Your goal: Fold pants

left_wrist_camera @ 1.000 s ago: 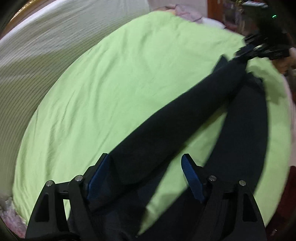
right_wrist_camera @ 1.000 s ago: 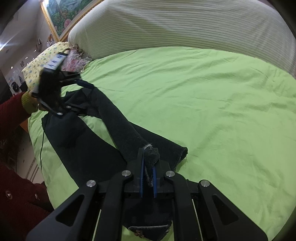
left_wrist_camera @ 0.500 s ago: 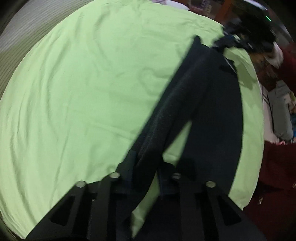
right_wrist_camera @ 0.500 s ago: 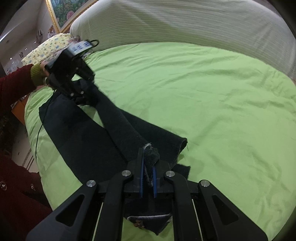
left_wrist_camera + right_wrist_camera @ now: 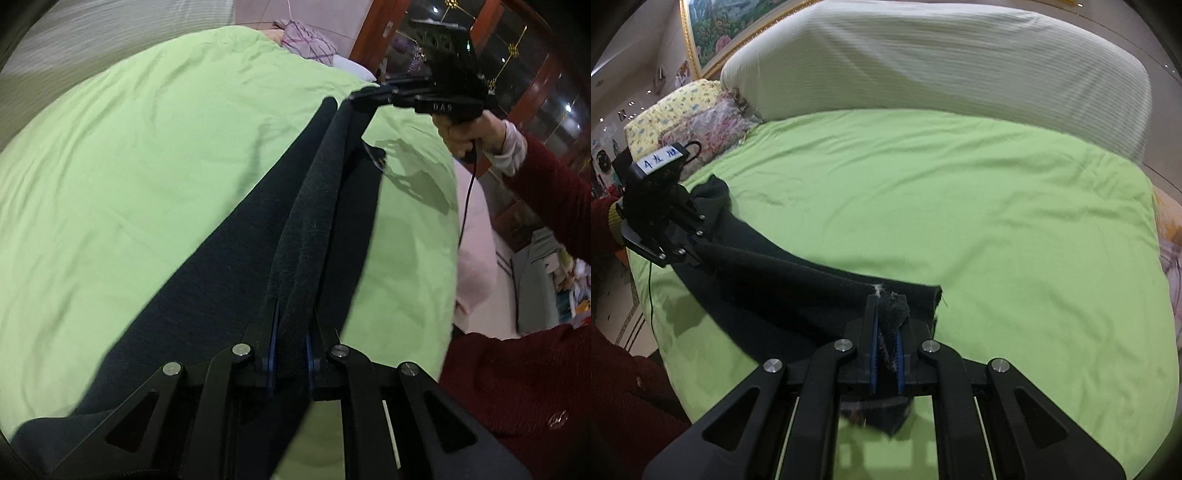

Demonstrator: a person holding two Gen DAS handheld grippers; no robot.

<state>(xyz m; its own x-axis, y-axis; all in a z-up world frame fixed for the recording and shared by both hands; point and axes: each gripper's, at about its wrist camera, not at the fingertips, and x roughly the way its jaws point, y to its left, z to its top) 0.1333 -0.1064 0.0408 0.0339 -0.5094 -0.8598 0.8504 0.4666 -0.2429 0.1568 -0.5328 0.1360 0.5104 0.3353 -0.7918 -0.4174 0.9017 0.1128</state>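
Both grippers are pinching the dark pants [image 5: 306,236], one at each end of a single leg. Nearest in the left wrist view, the left gripper [image 5: 291,343] is pressing its blue pads together on a bunched edge of cloth at 6 o'clock. From there the raised leg is stretching taut toward 1 o'clock, where the right gripper [image 5: 360,96] is clamping the far end above the green bedsheet [image 5: 129,166]. Under the raised leg, the other leg is lying flat on the sheet.

In the right wrist view, the right gripper [image 5: 886,332] is squeezing a wad of fabric at 6 o'clock, and the pants [image 5: 783,284] are running out to 9 o'clock, where the left gripper [image 5: 690,236] is gripping them just in front of the striped bolster [image 5: 942,66] and floral bedding [image 5: 701,118].

Judging by the layout, the lengthwise fold is only under way: one leg is being carried across the other but is not yet lying on it, and the crosswise folds are all still to come.

Compared with a second ago, the left gripper is now clamping cloth where its fingers were standing spread around the leg, and the lifted leg is hanging nearly over the flat one instead of angling away from it.
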